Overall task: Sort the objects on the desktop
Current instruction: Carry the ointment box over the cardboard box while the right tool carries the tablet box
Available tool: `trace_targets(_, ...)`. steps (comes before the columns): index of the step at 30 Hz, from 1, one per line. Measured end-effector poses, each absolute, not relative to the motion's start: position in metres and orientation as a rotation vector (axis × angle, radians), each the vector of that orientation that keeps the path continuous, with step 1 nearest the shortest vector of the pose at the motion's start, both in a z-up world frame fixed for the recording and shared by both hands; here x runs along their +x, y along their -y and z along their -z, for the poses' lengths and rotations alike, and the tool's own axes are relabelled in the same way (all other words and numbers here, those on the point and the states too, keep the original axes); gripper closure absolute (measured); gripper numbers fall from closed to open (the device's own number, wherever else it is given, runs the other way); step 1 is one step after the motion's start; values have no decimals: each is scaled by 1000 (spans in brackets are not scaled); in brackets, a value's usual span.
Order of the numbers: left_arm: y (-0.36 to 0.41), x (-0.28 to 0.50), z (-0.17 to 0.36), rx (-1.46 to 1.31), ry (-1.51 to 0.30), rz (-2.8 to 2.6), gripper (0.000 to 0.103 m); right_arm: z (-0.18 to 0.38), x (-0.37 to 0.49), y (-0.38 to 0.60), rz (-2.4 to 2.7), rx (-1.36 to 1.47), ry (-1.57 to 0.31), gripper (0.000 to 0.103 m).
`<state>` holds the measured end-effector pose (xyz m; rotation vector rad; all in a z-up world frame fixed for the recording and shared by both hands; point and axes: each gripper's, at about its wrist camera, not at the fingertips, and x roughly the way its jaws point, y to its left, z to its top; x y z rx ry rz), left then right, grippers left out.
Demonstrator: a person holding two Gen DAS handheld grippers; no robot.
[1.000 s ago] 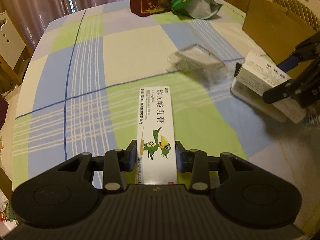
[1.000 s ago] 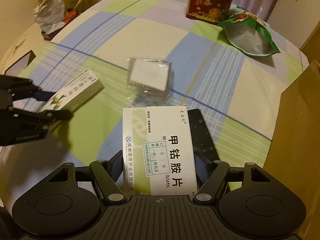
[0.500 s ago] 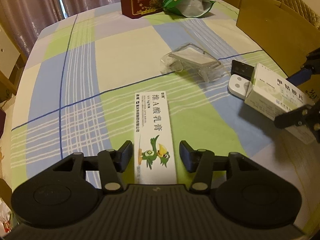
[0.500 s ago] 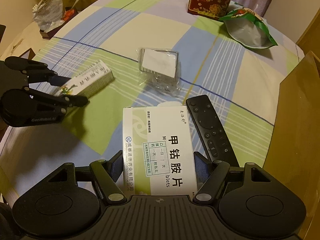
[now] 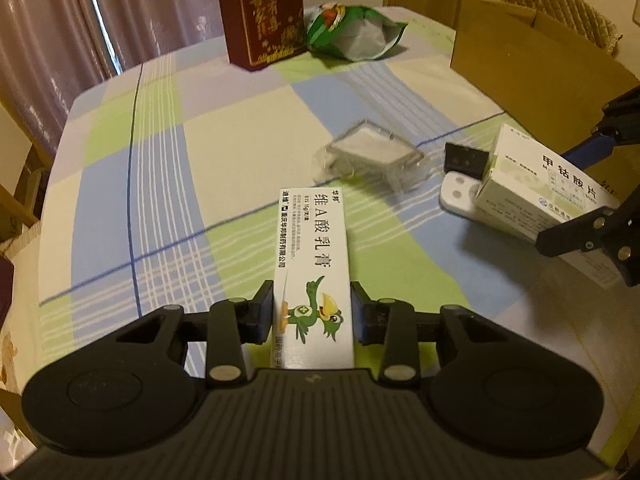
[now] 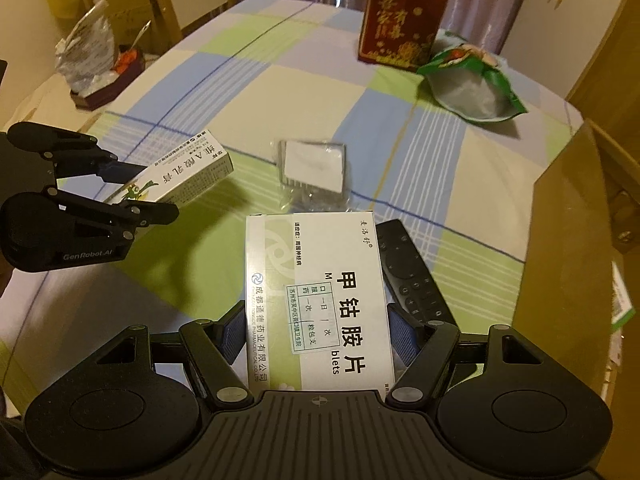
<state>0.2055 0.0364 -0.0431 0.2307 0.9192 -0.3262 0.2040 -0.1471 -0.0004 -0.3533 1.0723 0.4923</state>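
Note:
My left gripper [image 5: 312, 318] is shut on a long white ointment box with a green bird [image 5: 314, 268] and holds it above the checked tablecloth; the box also shows in the right wrist view [image 6: 180, 178]. My right gripper [image 6: 318, 330] is shut on a wider white tablet box [image 6: 316, 296], lifted over a black remote [image 6: 408, 272]. In the left wrist view that tablet box [image 5: 536, 188] hangs at the right, above a white remote [image 5: 458, 198] and the black remote's end [image 5: 466, 160].
A clear plastic packet [image 6: 314, 168] lies mid-table. A red gift box [image 6: 404, 20] and a green snack bag [image 6: 472, 80] stand at the far side. An open cardboard box [image 6: 568, 260] is at the right. Clutter sits off the left edge [image 6: 96, 60].
My left gripper closed on the ointment box after standing open around it, and lifted it. The right gripper kept its tablet box and rose a little, uncovering the black remote.

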Motion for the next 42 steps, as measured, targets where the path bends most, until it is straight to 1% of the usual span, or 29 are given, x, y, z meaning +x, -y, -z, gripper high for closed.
trace_targets(13,-17,186,10,205,-849,302,70,-26,190,175,-536,-321,-1002,32)
trace_targets(18,6,169,-1,186,-839,248,70,-43,188,198,-573,-323,-950,32)
trace_targets(26,46,149,-19,169,-813,196,70,-51,178,225,-630,-321,-920,32)
trace_targets(42,82,157,-53,245,-737,349,70,-104,157,266,-441,-169,-799,32)
